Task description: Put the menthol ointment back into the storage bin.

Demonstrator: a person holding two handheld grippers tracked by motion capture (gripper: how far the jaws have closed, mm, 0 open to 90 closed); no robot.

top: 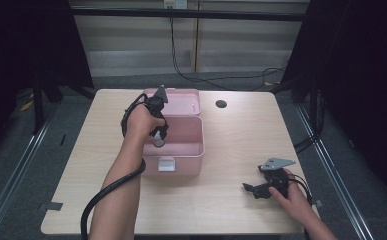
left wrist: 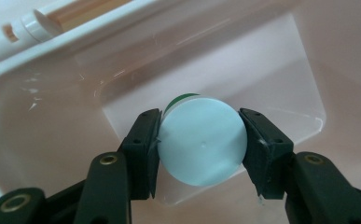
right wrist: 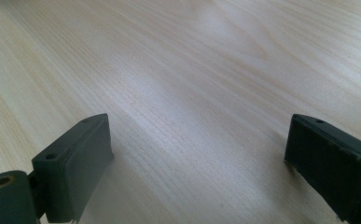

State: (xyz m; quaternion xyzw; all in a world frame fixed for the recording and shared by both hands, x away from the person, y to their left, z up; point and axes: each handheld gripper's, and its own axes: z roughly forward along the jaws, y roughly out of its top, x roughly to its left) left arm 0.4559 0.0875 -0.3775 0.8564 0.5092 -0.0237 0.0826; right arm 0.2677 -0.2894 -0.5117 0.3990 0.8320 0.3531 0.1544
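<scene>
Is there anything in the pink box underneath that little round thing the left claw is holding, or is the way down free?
Nothing visible blocks it. The left gripper is clamped on the round white-capped container inside the pink box, and the box floor around it looks bare. The spot directly beneath the container is hidden.

A round dark hole (top: 221, 104) sat in the wooden table (top: 231, 145), near its far edge. Beyond the table, black cables (top: 201, 75) trailed across the floor.
</scene>
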